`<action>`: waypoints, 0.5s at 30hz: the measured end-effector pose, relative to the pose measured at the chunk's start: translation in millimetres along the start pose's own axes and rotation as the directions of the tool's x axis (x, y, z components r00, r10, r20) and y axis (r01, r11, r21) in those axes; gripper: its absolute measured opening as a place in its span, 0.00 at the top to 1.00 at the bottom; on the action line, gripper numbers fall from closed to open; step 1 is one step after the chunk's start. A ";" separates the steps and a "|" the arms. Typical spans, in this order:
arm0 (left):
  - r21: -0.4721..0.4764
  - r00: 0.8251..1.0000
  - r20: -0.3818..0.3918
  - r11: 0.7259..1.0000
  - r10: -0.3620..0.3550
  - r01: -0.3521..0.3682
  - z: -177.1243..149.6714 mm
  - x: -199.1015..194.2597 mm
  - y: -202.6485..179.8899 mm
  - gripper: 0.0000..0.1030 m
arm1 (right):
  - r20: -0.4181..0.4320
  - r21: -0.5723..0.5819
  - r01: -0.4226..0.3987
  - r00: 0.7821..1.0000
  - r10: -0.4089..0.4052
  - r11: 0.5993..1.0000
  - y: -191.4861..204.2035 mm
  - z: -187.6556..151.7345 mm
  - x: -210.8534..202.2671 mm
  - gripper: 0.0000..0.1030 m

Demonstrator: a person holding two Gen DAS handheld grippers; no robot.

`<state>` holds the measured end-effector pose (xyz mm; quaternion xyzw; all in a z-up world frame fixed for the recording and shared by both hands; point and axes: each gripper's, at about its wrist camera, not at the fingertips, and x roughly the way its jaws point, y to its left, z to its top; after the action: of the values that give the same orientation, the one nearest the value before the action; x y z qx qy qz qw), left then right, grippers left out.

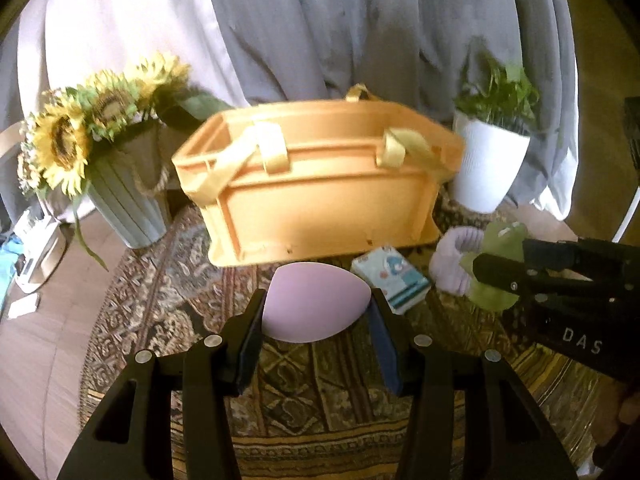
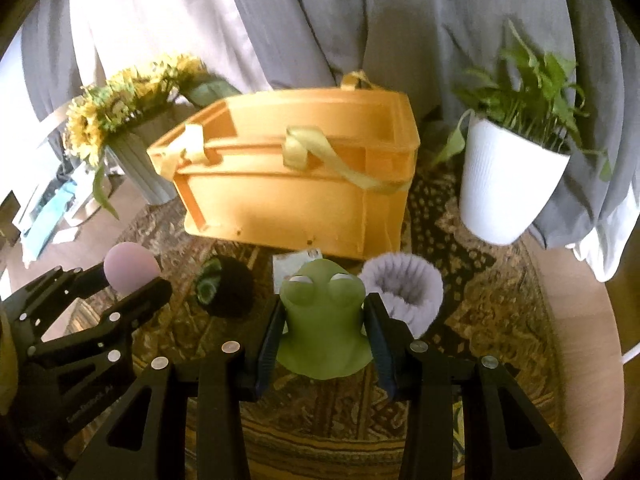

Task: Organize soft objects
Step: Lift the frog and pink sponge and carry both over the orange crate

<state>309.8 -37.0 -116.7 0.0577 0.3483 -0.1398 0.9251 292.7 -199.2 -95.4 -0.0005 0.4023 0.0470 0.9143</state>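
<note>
Both sets of tongs are loaded. The left tongs (image 1: 316,312) are clamped on a lilac egg-shaped sponge (image 1: 308,304), its broad end squeezed between the two pads, held up above the patterned cloth (image 1: 304,392) that covers the tabletop. The right tongs (image 2: 325,328) are closed around a green frog toy (image 2: 322,320) — gripped at the body, bulging eyes facing up and away from the camera.

Straight ahead of both sits the orange crate (image 1: 316,184), open at the top, with pale yellow ribbon handles (image 1: 272,148) draped over its near rim. Its near wall stands between the held things and the inside of the crate.

Between the tongs and the crate the cloth is crowded. A small tissue pack (image 1: 390,276) with blue print lies just in front of the crate's near wall, right beside the sponge. Next to it, a fluffy lavender scrunchie (image 2: 402,292) sits upright like a little cup, just beside the frog toy on its right. Further left, from the right wrist view, a dark round thing with a green patch (image 2: 228,286) lies on the cloth — too dim to name.

Flanking the crate: sunflowers in a ribbed grey vase (image 1: 120,196) on the left, a white pot with a leafy green plant (image 2: 508,184) on the right. Grey curtains (image 1: 320,32) hang behind it all.
</note>
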 end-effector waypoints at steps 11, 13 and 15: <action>-0.023 0.993 0.120 1.000 0.011 -0.009 30.8 -27.5 9.8 0.52 | 0.131 -0.004 -0.007 0.991 0.008 1.000 9.0 31.0 -24.8 0.59; -0.028 0.989 0.148 1.000 0.018 -0.014 38.7 -31.7 12.0 0.52 | 0.155 0.000 -0.008 0.988 0.008 1.000 9.8 38.0 -28.0 0.59; -0.030 0.986 0.166 0.999 0.023 -0.019 44.7 -34.1 13.7 0.52 | 0.179 0.000 -0.010 0.984 0.010 1.000 10.9 44.6 -31.0 0.59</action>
<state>317.5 -25.7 -60.5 0.0364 0.2710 -0.1294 0.9532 303.7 -189.2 -42.0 0.0063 0.3186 0.0511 0.9465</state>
